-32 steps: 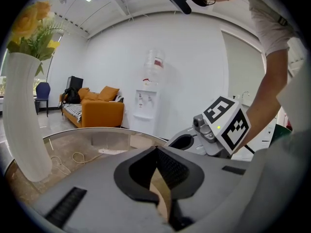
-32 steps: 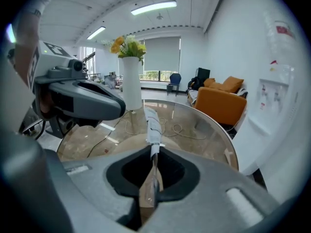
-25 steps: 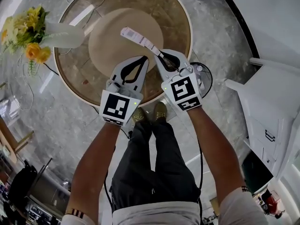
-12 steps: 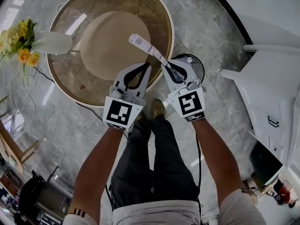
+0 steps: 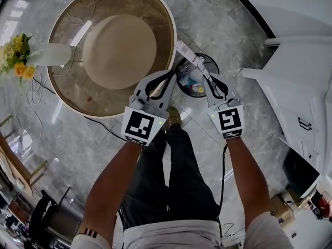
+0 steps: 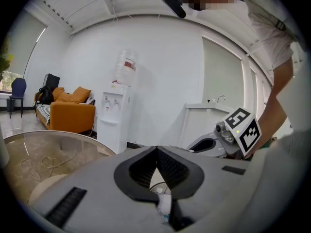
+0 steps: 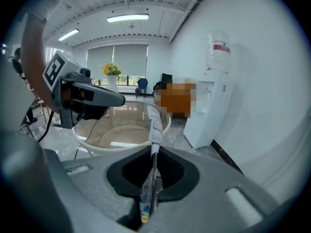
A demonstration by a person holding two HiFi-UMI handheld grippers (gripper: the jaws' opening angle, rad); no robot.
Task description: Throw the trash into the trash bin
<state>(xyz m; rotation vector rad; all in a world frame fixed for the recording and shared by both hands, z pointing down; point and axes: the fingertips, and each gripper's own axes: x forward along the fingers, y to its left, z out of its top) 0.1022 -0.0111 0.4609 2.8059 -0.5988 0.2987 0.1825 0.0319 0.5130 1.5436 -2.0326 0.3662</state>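
Note:
My right gripper [image 5: 203,77] is shut on a long white wrapper strip [image 5: 188,56] that sticks out past its tips. It hangs over the black round trash bin [image 5: 209,60] on the floor, which holds some coloured trash. In the right gripper view the wrapper [image 7: 154,123] rises from between the pressed jaws of the right gripper [image 7: 154,152]. My left gripper [image 5: 169,73] is beside it at the bin's left rim, shut with nothing in it. In the left gripper view the left gripper [image 6: 156,150] has its tips meeting.
A round glass table [image 5: 67,95] with a beige base stands left of the bin, with a vase of yellow flowers [image 5: 21,61] at its edge. A white cabinet [image 5: 295,102] is at the right. A water dispenser [image 6: 114,118] and an orange sofa [image 6: 73,115] stand by the wall.
Both grippers have moved right, from over the glass table to over the trash bin. The wrapper stays gripped in the right gripper.

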